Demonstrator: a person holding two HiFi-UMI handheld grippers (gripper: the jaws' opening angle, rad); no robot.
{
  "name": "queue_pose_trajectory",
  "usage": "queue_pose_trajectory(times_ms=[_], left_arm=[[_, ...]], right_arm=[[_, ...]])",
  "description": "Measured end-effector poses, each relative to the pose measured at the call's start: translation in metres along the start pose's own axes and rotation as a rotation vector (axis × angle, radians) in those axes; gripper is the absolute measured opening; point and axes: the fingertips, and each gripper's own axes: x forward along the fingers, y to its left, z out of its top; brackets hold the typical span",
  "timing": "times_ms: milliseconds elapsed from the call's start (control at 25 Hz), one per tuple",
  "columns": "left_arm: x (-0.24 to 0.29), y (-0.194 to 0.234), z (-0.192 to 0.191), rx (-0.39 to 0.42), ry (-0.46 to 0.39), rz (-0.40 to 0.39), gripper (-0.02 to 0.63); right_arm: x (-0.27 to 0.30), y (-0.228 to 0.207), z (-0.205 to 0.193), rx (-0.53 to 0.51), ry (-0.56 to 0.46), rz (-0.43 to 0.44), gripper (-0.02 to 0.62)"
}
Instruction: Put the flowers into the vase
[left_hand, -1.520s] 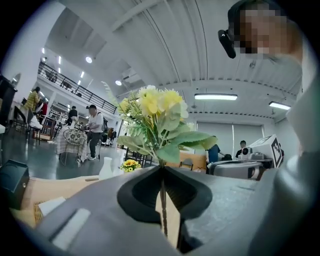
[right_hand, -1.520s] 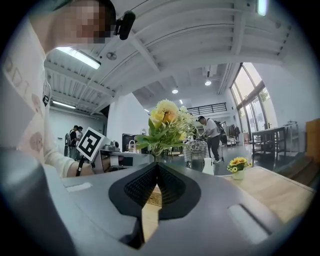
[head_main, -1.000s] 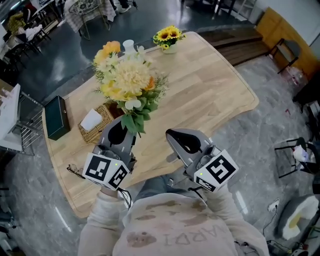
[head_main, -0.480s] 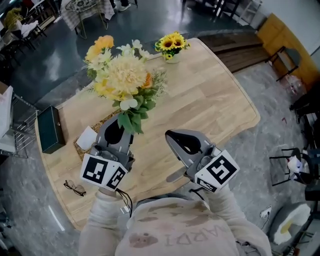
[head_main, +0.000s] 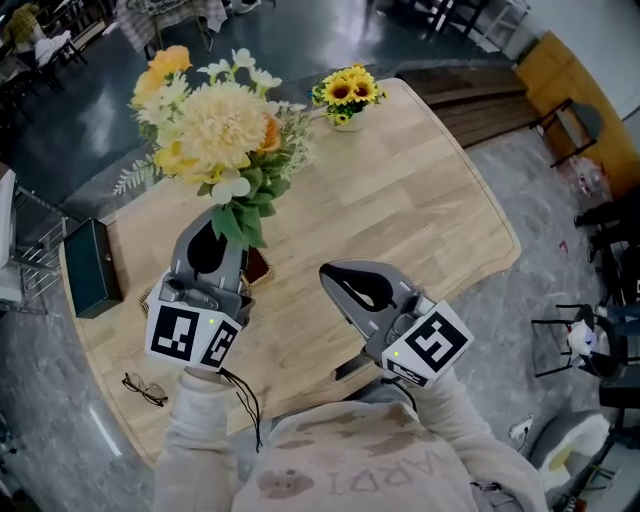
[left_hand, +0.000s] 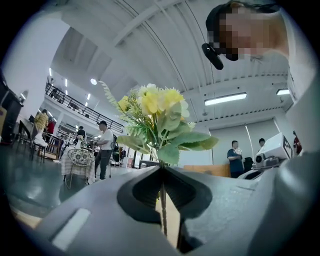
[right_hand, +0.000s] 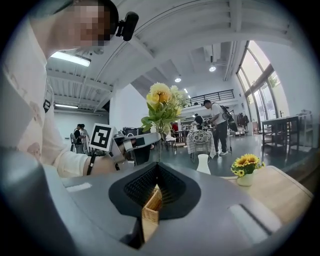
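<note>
Flowers (head_main: 215, 125) stand upright in the left gripper (head_main: 218, 228), whose jaws are clenched on the thin stem. The left gripper view shows the stem running down the slit between the jaws (left_hand: 161, 167). Compared with one second ago, the bunch and the left gripper sit further left and higher in the head view, and the blossoms now cover the white vase that showed just beyond them. The white napkin in the wicker basket (head_main: 152, 297) has also gone under the left gripper. A pair of glasses (head_main: 145, 388) has come fully into view behind that gripper, near the table's (head_main: 420, 200) edge.

The right gripper (head_main: 335, 275) holds nothing; its jaws are pressed together (right_hand: 156, 165). Only a strip of basket shows through the gap behind its tips.

From the right gripper view the vase (right_hand: 202, 164) stands beyond the tips, apart from the sunflower pot (right_hand: 245, 172) to its right. The basket is largely hidden beneath the left gripper, and what it holds cannot be made out.

Bare wood lies ahead and to the right of the right gripper, as far as the sunflower pot (head_main: 345, 92) at the far rim. A dark green box (head_main: 90, 265) sits left of the left gripper, close to the table's left edge.
</note>
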Motion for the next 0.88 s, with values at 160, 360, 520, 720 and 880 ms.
queue_pose_trajectory(times_ms=[160,360,520,720,880], left_arm=[[0.026,0.017,0.008,0.025,-0.017,0.049,0.017],[0.081,0.031,0.017,0.091,0.005,0.115,0.017],[0.102,0.045,0.014,0.133,-0.017,0.168,0.017],[0.108,0.061,0.002,0.179,-0.076,0.210,0.017],[0.155,0.073,0.007,0.205,-0.092,0.240,0.017]], right_arm=[[0.006,-0.018,0.001,0.010,0.004,0.043,0.026],[0.006,-0.060,0.013,0.040,0.003,0.119,0.026],[0.006,-0.074,0.007,0.024,0.002,0.151,0.026],[0.000,-0.073,-0.018,0.018,0.008,0.168,0.026],[-0.003,-0.105,-0.017,0.028,0.025,0.184,0.026]])
